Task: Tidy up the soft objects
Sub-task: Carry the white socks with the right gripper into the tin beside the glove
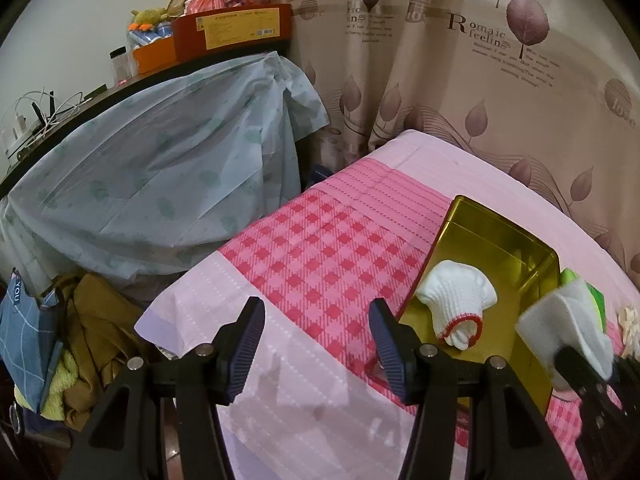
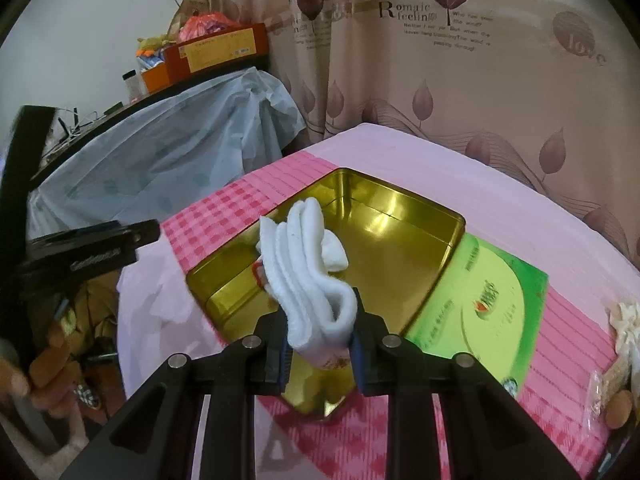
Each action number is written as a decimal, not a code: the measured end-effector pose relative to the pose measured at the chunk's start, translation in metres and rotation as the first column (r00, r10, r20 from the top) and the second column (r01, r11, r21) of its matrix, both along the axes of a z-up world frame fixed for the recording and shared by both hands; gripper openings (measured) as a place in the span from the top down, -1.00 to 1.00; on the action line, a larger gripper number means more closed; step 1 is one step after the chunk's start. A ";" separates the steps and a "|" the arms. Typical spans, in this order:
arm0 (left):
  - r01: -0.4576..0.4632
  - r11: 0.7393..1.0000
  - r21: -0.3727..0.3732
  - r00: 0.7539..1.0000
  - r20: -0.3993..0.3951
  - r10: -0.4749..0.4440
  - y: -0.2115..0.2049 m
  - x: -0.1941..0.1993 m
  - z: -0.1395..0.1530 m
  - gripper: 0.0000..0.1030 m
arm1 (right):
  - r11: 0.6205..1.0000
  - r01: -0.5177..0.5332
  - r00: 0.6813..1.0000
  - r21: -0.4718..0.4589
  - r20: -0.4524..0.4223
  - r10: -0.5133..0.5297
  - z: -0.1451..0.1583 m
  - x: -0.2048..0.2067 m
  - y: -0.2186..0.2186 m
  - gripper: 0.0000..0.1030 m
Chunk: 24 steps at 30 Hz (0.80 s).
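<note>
A gold tin box [image 2: 400,216] stands open on the pink checked table [image 1: 320,264]; it also shows in the left wrist view [image 1: 500,248]. A white knit glove with a red cuff [image 1: 456,304] lies inside it. My right gripper [image 2: 320,340] is shut on a folded white sock [image 2: 304,264] and holds it above the tin's near part; the sock shows in the left wrist view [image 1: 568,320] too. My left gripper [image 1: 316,344] is open and empty, over the cloth left of the tin.
The tin's green lid [image 2: 488,304] lies right of the tin. A cream soft item [image 2: 628,320] lies at the right table edge. A covered desk [image 1: 160,160] stands to the left, a curtain [image 1: 480,80] behind. Clothes [image 1: 88,332] are piled on the floor.
</note>
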State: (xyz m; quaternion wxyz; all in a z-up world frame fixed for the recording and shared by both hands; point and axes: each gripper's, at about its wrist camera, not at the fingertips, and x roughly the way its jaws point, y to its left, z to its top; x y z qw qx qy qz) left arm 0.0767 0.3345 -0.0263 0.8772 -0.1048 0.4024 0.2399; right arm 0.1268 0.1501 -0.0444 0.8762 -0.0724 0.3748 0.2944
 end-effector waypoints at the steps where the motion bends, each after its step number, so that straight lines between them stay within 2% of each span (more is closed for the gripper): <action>1: 0.000 1.000 0.000 1.000 -0.001 0.000 0.000 0.000 0.000 -0.08 | 1.000 0.004 1.000 -0.005 -0.002 -0.004 -0.002 0.004 0.003 0.55; 9: -0.001 1.000 0.000 1.000 0.001 0.001 0.001 0.000 0.000 -0.08 | 0.999 0.034 0.999 -0.035 -0.024 -0.035 -0.019 0.031 0.019 0.54; 12: -0.001 1.000 -0.001 1.000 0.000 0.001 0.000 0.001 0.000 -0.08 | 0.998 0.041 0.998 -0.042 -0.037 -0.043 -0.026 0.038 0.025 0.45; 13: 0.000 1.000 -0.002 1.000 0.000 0.000 0.000 0.001 0.000 -0.08 | 0.998 0.040 0.998 -0.043 -0.042 -0.042 -0.028 0.039 0.026 0.28; 14: 0.000 1.000 0.000 1.000 -0.001 0.000 0.000 0.001 0.000 -0.08 | 0.998 0.041 0.998 -0.045 -0.044 -0.043 -0.029 0.040 0.027 0.03; 16: 0.001 1.000 -0.001 1.000 -0.001 -0.001 -0.001 0.001 0.000 -0.08 | 0.998 0.040 0.999 -0.041 -0.028 -0.041 -0.030 0.037 0.027 -0.22; 20: 0.009 1.000 0.004 1.000 -0.007 -0.008 -0.001 0.002 -0.002 -0.08 | 0.999 0.030 0.999 -0.039 -0.018 -0.031 -0.028 0.035 0.026 -0.37; 24: 0.023 1.000 0.013 1.000 -0.005 -0.023 -0.004 0.002 -0.002 -0.08 | 0.999 0.027 1.000 -0.024 -0.006 -0.027 -0.022 0.027 0.022 -0.38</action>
